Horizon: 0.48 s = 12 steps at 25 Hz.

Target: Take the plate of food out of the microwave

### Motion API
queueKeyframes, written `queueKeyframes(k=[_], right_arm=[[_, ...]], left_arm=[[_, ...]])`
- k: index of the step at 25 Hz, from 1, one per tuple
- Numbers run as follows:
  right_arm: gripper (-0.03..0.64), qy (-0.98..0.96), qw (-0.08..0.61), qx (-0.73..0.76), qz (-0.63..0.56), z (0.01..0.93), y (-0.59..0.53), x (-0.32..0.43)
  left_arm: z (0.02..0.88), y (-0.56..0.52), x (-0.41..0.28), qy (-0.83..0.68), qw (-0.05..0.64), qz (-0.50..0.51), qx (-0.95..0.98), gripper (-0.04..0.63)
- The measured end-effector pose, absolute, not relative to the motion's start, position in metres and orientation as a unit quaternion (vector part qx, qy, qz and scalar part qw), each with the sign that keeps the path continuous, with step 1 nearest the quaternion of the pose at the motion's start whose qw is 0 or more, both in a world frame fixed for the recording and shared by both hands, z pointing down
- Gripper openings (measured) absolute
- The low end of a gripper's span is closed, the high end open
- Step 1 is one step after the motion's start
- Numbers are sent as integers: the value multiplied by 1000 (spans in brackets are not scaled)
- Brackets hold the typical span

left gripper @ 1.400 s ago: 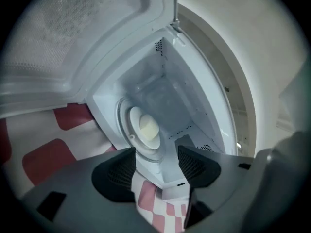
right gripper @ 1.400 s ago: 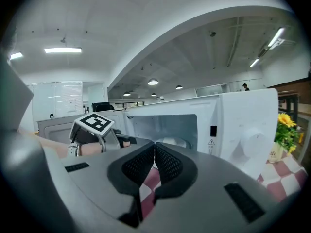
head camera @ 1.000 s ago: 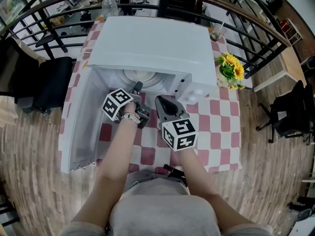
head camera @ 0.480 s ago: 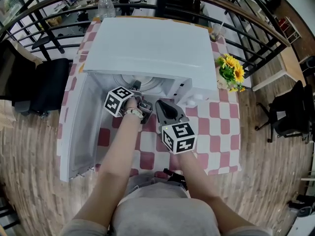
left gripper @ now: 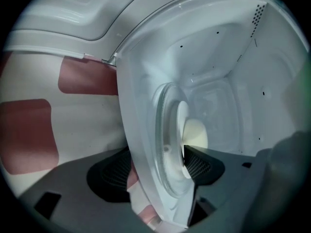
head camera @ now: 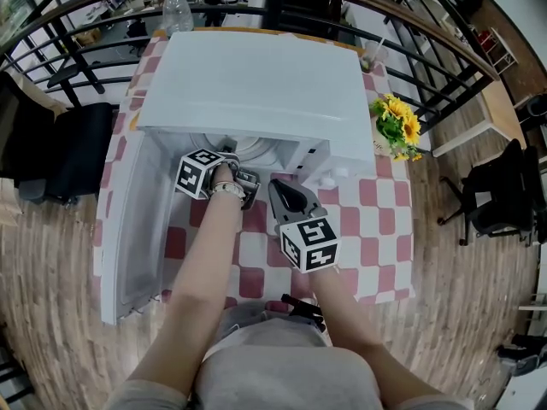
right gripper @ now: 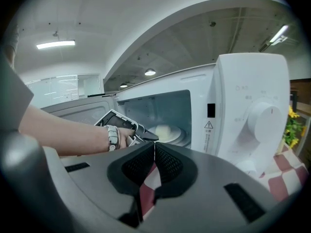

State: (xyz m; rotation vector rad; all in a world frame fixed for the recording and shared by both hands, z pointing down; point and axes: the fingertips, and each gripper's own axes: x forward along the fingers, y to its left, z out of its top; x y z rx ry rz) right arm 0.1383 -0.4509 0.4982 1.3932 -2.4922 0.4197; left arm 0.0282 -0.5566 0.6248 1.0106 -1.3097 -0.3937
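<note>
I see the head view bright, bent at edges. Ceiling lamps (right gripper: 56, 44) glare in the right gripper view; the microwave (left gripper: 223, 72) interior is dim, soft.

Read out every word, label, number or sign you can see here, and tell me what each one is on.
No text can be read.
Warning triangle on the microwave front: a sign only, and the print beneath it is too small to read.
Markings round the dial: too faint to read.
Marker cubes: black-and-white patterns, no words.
Bottle label behind the microwave: too small to read.
</note>
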Motion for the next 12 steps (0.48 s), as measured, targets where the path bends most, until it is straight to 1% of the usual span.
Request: queueKeyframes(k=[6,12], right_arm=[[28,-858,138,474,141,499,-450,140],[28,-862,141,468,136,496,-448,137]], left_arm=[[626,-556,27,-563,675,-180,442,333],[623,-549,27,-551,682,-177,447,301]])
